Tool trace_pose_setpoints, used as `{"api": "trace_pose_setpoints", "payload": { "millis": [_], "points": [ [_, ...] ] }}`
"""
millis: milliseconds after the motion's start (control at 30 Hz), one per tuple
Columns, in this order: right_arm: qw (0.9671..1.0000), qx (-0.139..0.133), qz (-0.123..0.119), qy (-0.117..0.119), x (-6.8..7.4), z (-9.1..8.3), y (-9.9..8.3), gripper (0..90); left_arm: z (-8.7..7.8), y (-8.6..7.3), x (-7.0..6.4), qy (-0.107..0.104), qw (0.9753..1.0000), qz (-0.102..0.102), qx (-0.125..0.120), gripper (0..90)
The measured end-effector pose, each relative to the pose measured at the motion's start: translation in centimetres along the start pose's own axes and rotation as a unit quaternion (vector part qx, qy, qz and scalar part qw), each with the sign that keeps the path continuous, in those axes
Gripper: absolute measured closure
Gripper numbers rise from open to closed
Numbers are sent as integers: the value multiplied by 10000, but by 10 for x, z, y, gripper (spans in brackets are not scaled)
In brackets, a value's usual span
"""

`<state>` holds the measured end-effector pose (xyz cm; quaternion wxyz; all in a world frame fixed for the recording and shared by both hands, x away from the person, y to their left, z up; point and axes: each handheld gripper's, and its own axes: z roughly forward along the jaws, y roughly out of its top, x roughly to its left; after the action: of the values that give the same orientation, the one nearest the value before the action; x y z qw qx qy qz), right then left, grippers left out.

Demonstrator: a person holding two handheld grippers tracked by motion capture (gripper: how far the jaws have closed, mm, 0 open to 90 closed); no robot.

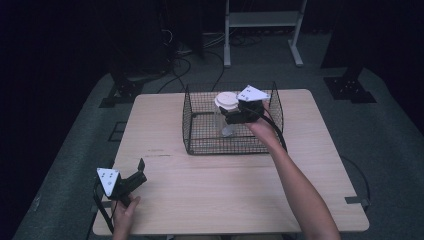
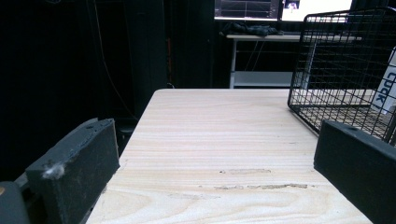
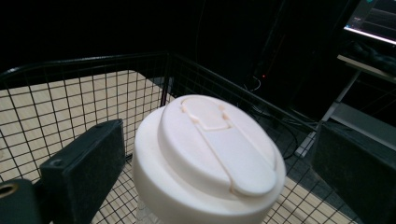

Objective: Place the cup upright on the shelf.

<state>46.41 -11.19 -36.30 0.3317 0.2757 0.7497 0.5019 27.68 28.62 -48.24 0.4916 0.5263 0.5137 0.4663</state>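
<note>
1 black wire mesh basket (image 1: 200, 125) | 1 clear plastic jar with white flip-top lid (image 1: 226, 107) | 1 light wooden worktop (image 1: 225, 195) | 2 black handheld grippers: left gripper (image 1: 141, 165), right gripper (image 1: 223, 114)

Wooden table (image 1: 220, 195); white desk frame (image 1: 262, 20) beyond; cables (image 1: 185, 65) on floor.

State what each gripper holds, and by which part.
The left gripper holds nothing. The right gripper straddles the jar's white lid, jaws apart from it; no hold yet.
</note>
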Motion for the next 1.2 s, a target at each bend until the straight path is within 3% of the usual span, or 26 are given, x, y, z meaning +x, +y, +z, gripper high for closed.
{"api": "trace_pose_setpoints", "payload": {
  "millis": [167, 600, 1200],
  "points": [
    [9999, -123, 39, 14, -2, -15, 8, 26, 0, 0, 0, -10, 10000, 5, -4, 0],
    [9999, -66, -145, 47, 1, -42, 18, 26, -1, 0, 0, -7, 10000, 0, -5, 0],
    [9999, 26, -46, -109, -8, -77, -1, 27, -1, 0, -1, -13, 10000, 45, 6, 0]
  ]
}}
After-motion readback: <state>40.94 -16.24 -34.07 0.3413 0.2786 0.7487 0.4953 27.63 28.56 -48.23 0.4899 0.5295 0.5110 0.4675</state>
